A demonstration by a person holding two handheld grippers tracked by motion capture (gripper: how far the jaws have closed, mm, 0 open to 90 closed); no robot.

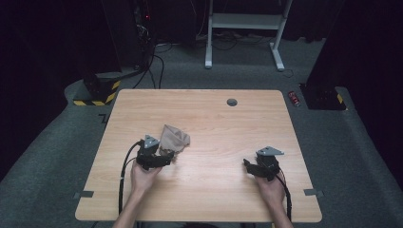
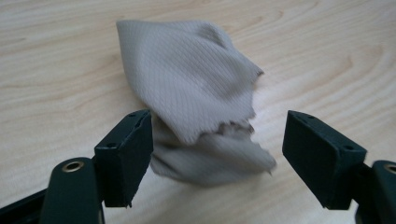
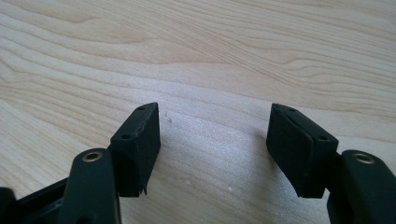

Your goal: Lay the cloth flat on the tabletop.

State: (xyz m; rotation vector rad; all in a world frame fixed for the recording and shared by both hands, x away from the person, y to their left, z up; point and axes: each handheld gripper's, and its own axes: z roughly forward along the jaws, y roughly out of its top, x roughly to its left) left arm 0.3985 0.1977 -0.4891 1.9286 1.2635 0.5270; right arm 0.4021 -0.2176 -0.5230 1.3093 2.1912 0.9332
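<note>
Left gripper [image 1: 164,159] at the near edge of the beige cloth [image 1: 174,138], fingers [image 2: 126,156] spread wide, gripping nothing. Cloth crumpled on the table [image 1: 214,123], left of centre, frayed edge lying between those fingers. Best pinch one corner only, then lift slowly. Right gripper [image 1: 252,167] well apart, fingers open and empty over bare wood

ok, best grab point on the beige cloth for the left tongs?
Probably the ragged edge nearest the left tongs, where the beige cloth is folded over itself and bunched above the table, giving thickness to pinch. Come in low from the person's side; the jaws already stand open on either side of that edge, not touching it.
</note>
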